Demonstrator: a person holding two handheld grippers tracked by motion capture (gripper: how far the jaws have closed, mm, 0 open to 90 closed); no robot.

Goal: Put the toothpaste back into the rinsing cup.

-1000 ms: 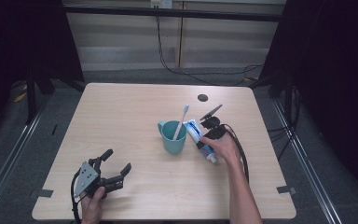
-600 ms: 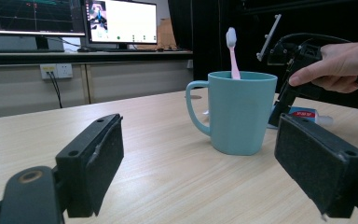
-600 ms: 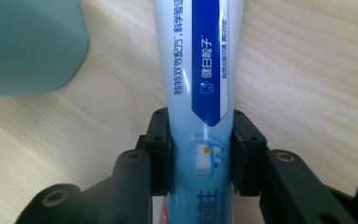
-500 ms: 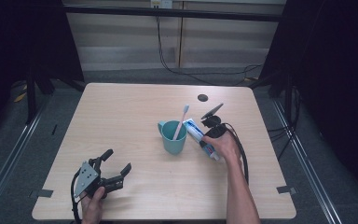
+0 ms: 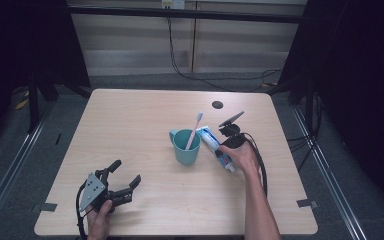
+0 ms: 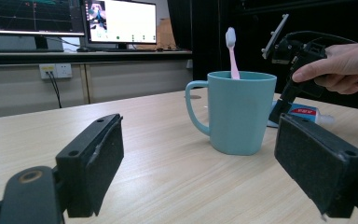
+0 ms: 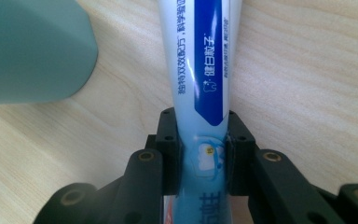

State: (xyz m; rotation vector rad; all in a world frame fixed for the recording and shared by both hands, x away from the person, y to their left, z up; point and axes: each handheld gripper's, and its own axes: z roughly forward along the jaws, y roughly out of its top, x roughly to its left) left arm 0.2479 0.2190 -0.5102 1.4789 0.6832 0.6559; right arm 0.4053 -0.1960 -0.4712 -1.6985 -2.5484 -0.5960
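Toothpaste tube [image 7: 200, 70], white with a blue band, lies flat on the wooden table [image 5: 145, 125] and sits between the jaws of the right gripper [image 7: 201, 154]. In the right gripper view both black pads press on its sides near the printed end, so this gripper is clamped on the tube; its jaws have just been closing onto it. In the high view the tube [image 5: 211, 140] rests right of the table's middle, its long axis running from about ten o'clock to four o'clock, with the right gripper [image 5: 225, 145] over its lower half and the person's right hand [image 5: 242, 157] behind it.

Just beside the tube, at its nine o'clock, stands a teal mug [image 5: 186, 147], upright, handle turned toward ten o'clock. A pink toothbrush [image 5: 194, 131] leans inside it, bristles up, pointing to about one o'clock.

Well apart, at roughly seven o'clock from the mug and near the table's front edge, the left gripper [image 5: 122, 180] rests in the person's left hand [image 5: 100, 220]. Its jaws stand wide apart with nothing between them; the left gripper view looks between them toward the mug [image 6: 235, 112].

A small dark round hole [image 5: 217, 104] marks the table at twelve o'clock from the tube.
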